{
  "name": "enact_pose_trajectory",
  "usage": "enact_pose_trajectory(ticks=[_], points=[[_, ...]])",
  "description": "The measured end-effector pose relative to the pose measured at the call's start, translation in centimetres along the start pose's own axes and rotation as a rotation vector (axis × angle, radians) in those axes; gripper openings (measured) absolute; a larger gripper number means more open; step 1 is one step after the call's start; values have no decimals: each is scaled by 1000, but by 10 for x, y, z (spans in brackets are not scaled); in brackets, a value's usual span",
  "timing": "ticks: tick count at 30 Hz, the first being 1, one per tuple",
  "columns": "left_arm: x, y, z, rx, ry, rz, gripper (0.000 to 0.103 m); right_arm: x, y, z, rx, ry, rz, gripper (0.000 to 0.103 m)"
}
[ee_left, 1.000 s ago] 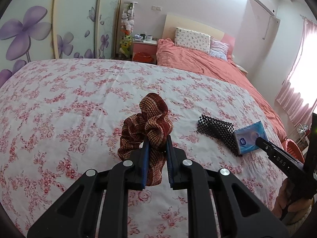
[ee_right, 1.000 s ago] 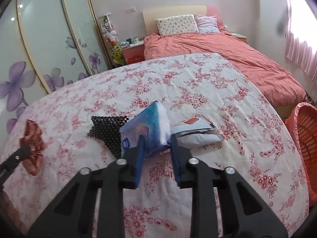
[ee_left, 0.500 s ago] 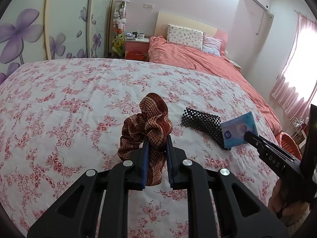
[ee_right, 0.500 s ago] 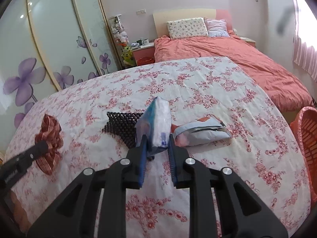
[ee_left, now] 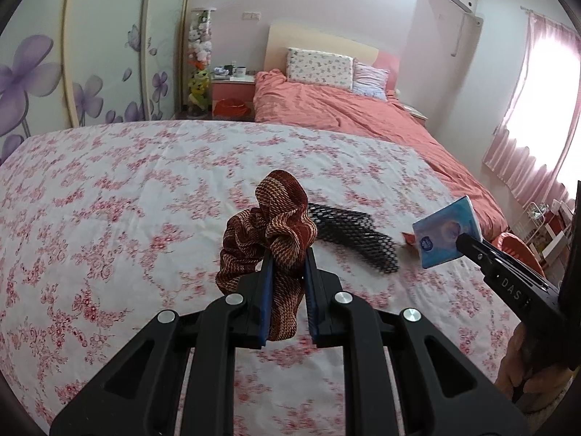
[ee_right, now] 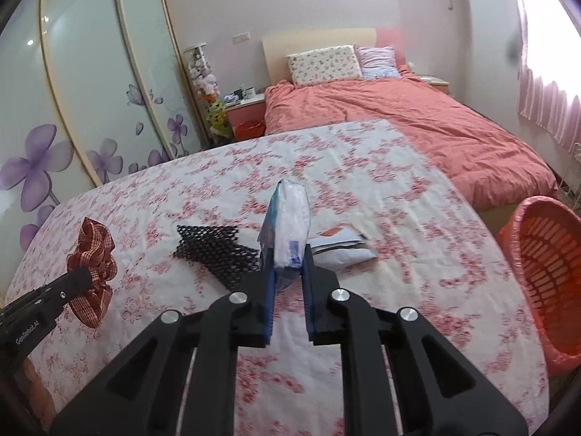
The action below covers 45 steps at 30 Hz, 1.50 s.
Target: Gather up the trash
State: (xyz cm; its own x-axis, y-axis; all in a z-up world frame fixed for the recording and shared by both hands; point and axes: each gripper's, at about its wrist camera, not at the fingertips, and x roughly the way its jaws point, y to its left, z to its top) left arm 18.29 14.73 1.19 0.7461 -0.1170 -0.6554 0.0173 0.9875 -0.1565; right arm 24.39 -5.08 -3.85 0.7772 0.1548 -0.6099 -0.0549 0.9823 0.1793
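A brown-red striped scrunchie is pinched between the blue pads of my left gripper and hangs just above the floral bedspread. My right gripper is shut on a blue tissue pack, which stands upright, lifted off the bed. A black mesh sleeve and a white-blue wrapper lie on the bedspread just beyond the pack. In the left wrist view the tissue pack shows at the right, with the mesh sleeve between the two grippers. The right wrist view shows the scrunchie at the left.
An orange slatted basket stands off the bed's right edge. A second bed with a salmon cover lies beyond. Wardrobe doors with purple flowers line the left side, and a nightstand is at the back.
The right gripper closed tighter on the tissue pack and raised it off the bedspread. The left gripper, still holding the scrunchie, shifted to the right, towards the mesh sleeve.
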Motion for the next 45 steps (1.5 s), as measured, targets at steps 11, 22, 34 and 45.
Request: enact_pose_trajectory(ticks=[11,22,34,45], points=[[-7,-57,-1,72,-1,-94,15,-44,-46,-6,52,-44,-62,14],[-5,-118,-7,144,10,-184,15,-79,-102,-18,118,-83,-136,14],[2,-180,-21,204,37,-286,15,-112,-160,-33,193,-135,-233,14],[10,-232,-35,263,68,-348,15,-126,-199,-46,250,-153,-272,14]])
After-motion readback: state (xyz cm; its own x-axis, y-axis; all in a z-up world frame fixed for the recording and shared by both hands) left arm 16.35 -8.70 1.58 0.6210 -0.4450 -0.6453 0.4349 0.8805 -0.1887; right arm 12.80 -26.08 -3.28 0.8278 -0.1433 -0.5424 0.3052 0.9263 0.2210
